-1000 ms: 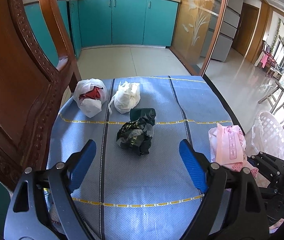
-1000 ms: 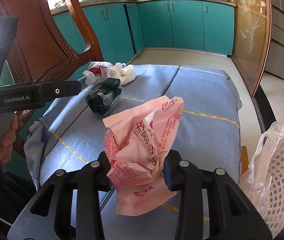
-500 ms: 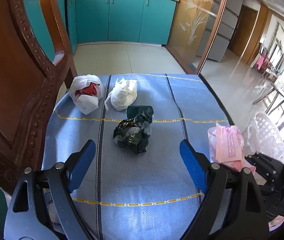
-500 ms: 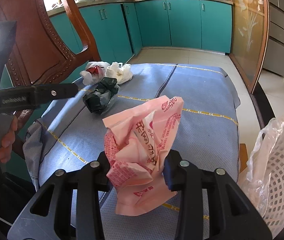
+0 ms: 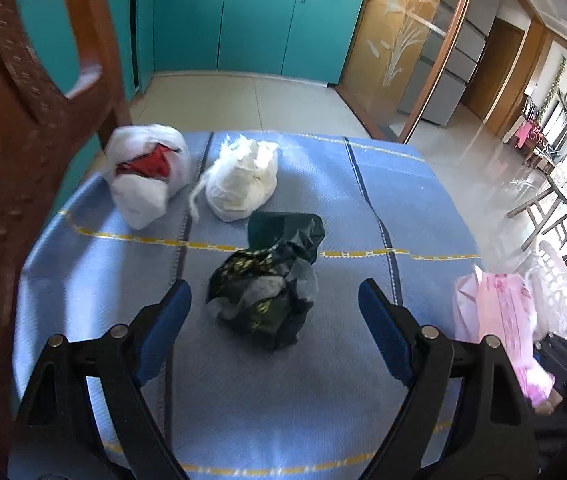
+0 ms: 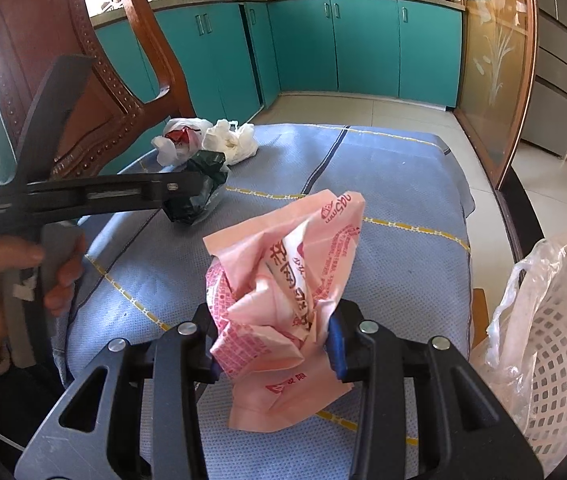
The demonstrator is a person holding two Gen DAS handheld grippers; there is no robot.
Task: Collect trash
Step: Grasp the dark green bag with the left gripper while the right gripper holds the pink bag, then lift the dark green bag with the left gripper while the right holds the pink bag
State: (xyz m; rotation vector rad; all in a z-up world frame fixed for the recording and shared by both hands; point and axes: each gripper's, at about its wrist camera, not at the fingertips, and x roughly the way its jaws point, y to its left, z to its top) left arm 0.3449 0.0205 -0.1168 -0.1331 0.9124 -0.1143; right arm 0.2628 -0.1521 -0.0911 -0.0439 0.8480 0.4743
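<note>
A crumpled dark green and black bag (image 5: 269,280) lies mid-table on the blue cloth (image 5: 403,200). My left gripper (image 5: 273,310) is open, its blue pads either side of this bag, not touching it. Behind lie a white bag with red inside (image 5: 145,174) and a white bag (image 5: 243,184). My right gripper (image 6: 273,350) is shut on a crumpled pink wrapper (image 6: 287,276), held above the table's near right side; the wrapper also shows in the left wrist view (image 5: 499,312). The dark bag (image 6: 199,196) shows partly behind the left gripper's body (image 6: 95,196).
A white lattice basket lined with a plastic bag (image 6: 551,340) stands off the table's right edge. A carved wooden chair back (image 5: 7,120) rises at the table's left. Teal kitchen cabinets (image 6: 363,48) and tiled floor lie beyond the table.
My left gripper has moved forward and down, so the dark bag now sits between its open fingers. My right gripper still holds the pink wrapper, shifted little.
</note>
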